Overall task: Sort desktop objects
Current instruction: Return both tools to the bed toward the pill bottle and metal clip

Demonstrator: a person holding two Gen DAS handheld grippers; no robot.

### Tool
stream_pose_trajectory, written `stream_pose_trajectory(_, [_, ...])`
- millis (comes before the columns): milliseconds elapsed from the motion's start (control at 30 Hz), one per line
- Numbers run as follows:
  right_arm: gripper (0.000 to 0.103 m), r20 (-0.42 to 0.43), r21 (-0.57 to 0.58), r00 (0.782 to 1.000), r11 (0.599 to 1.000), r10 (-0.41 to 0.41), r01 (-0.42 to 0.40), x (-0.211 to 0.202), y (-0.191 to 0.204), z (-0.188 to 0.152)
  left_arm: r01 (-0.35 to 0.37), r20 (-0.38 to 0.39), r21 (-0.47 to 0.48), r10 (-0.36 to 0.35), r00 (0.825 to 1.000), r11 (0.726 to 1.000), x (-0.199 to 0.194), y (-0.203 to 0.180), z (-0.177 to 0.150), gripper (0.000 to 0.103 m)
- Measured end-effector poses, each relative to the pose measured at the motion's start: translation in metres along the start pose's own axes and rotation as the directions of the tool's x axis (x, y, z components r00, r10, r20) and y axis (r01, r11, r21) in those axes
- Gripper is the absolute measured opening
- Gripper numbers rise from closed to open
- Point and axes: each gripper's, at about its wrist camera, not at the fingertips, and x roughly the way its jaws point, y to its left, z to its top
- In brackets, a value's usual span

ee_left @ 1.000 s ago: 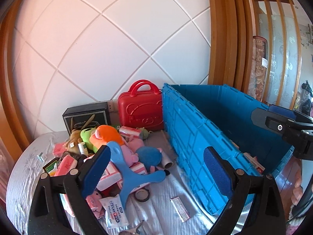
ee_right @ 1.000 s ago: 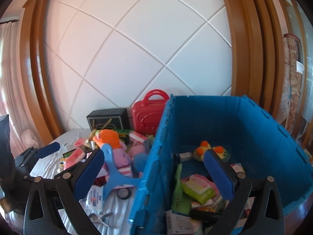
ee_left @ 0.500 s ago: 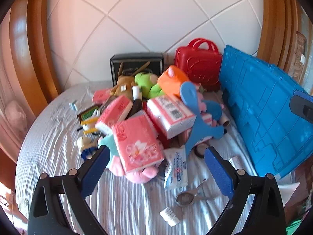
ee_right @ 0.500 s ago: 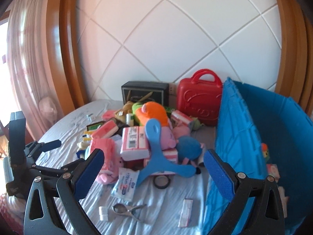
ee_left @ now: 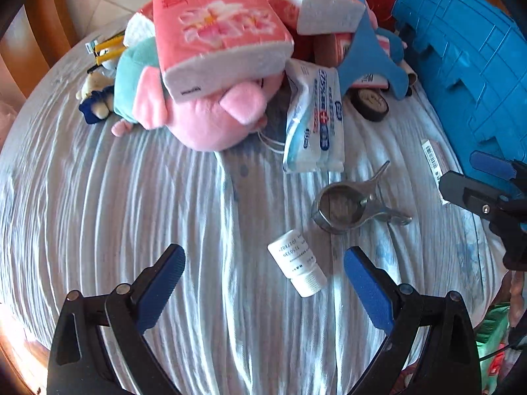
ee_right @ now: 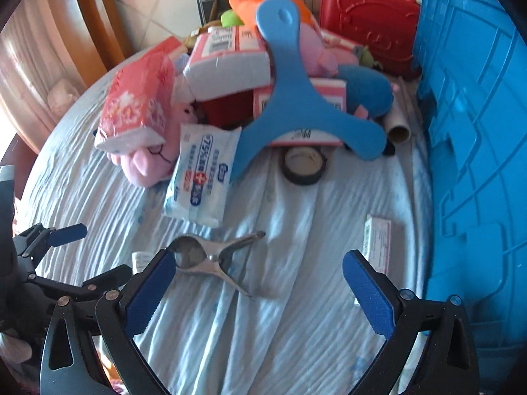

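Note:
My left gripper (ee_left: 263,260) hangs open low over the cloth-covered table, with a small white bottle (ee_left: 296,266) lying between its fingers, nearer the right one. A metal clamp (ee_left: 349,205) lies just beyond it. My right gripper (ee_right: 257,263) is open too, empty, above the same metal clamp (ee_right: 210,258), which lies by its left finger. A small pink-and-white box (ee_right: 378,243) sits near its right finger. Behind them is a pile: a pink plush pig (ee_left: 210,118), pink tissue packs (ee_left: 217,29), a wipes pack (ee_right: 201,177), a blue three-armed toy (ee_right: 296,98), a tape roll (ee_right: 303,164).
A large blue crate (ee_right: 477,131) stands along the right. A red toy suitcase (ee_right: 369,19) and a black box (ee_right: 210,5) sit at the back by the tiled wall. A wooden frame (ee_right: 95,23) curves round the table's left side.
Both grippers have swung left from the blue crate and dropped down toward the front of the table. The bottle and clamp now lie close under them.

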Motion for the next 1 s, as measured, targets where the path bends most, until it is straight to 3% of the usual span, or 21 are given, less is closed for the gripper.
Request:
stream_pose_trajectory(167, [0.103, -0.079, 0.001, 0.997, 1.0, 0.013, -0.013, 0.028, 0.0, -0.011, 0.014, -0.04, -0.006, -0.015, 0.999, 1.0, 0.018, -0.008, -0.007, 0.098])
stream_pose_trajectory(433, [0.103, -0.135, -0.018, 0.991, 0.999, 0.025, -0.028, 0.045, 0.002, -0.016, 0.004, -0.082, -0.026, -0.006, 0.997, 1.0, 0.04, -0.003, -0.014, 0.098])
stream_pose_trajectory(633, [0.103, -0.173, -0.009, 0.984, 0.999, 0.037, -0.039, 0.062, -0.002, -0.021, -0.045, -0.056, 0.012, 0.045, 0.997, 0.999, 0.045, -0.01, -0.017, 0.103])
stream_pose_trajectory(700, [0.103, -0.185, -0.007, 0.982, 0.999, 0.037, -0.039, 0.07, -0.004, -0.022, -0.09, -0.044, 0.043, 0.092, 0.995, 0.995, 0.048, -0.017, -0.019, 0.103])
stream_pose_trajectory(833, [0.103, -0.226, -0.001, 0.973, 0.999, 0.037, -0.038, 0.088, -0.009, -0.027, -0.093, -0.02, 0.021, 0.094, 0.995, 0.995, 0.048, -0.016, -0.021, 0.103])
stream_pose_trajectory(1000, [0.103, -0.208, -0.048, 0.978, 0.999, -0.017, 0.007, 0.091, -0.007, -0.031, -0.098, -0.009, 0.019, 0.098, 0.995, 0.995, 0.048, -0.014, -0.021, 0.103])
